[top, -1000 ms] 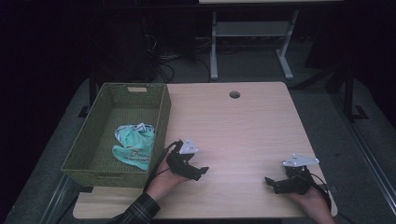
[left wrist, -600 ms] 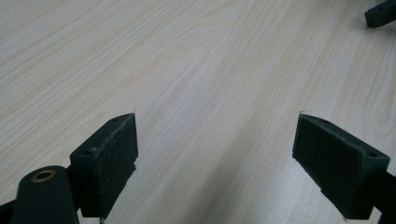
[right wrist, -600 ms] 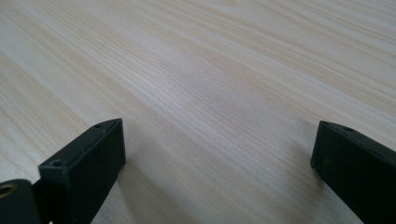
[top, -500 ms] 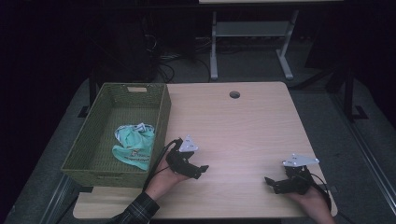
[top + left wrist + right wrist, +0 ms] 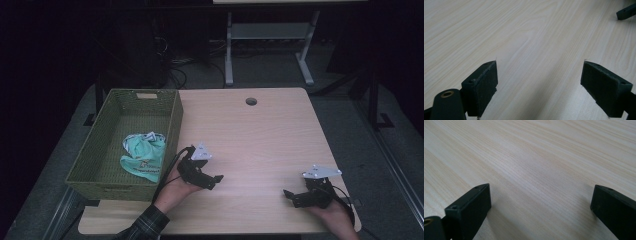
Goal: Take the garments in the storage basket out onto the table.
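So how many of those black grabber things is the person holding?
2. The left tool sits near the table's front edge, beside the green basket; the right tool rests near the front right corner. Both point toward each other, jaws apart, holding nothing.

Print on the crumpled teal cloth (image 5: 143, 157) in the basket (image 5: 100, 150) too small to read
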{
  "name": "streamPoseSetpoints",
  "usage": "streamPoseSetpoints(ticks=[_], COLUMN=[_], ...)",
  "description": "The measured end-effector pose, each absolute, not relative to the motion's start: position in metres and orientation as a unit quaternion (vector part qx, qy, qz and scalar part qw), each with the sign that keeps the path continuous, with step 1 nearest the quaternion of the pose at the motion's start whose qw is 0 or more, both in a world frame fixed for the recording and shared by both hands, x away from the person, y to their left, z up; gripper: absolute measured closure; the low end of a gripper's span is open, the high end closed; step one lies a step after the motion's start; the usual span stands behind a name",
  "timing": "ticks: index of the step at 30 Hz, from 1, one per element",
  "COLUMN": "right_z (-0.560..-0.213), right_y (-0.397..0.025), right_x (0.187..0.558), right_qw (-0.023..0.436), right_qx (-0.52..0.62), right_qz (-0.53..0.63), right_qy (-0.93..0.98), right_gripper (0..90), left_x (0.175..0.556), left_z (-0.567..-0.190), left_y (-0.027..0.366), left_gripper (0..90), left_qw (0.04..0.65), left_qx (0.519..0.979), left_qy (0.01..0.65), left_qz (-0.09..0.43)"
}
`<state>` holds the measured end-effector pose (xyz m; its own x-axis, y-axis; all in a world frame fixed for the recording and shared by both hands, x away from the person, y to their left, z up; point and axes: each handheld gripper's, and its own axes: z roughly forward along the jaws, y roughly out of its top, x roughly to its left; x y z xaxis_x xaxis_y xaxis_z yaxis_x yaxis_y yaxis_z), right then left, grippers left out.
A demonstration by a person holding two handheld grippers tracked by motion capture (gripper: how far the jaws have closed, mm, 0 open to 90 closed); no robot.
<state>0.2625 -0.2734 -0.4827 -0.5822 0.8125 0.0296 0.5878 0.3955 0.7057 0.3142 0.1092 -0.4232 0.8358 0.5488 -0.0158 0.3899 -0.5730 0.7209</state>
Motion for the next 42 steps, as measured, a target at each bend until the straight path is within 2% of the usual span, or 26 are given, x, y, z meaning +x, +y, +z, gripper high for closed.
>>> streamPoseSetpoints(ticks=[42], right_z=[-0.483], right_y=[-0.273], right_x=[0.262], right_qw=[0.161], right_qx=[0.428], right_qz=[0.346], right_qy=[0.819], right_gripper=[2.5], left_x=[0.325], left_z=[-0.392], left_y=[0.111], left_gripper=[13.5], left_qw=[0.385], left_qx=[0.879], left_qy=[0.267], left_qz=[0.087])
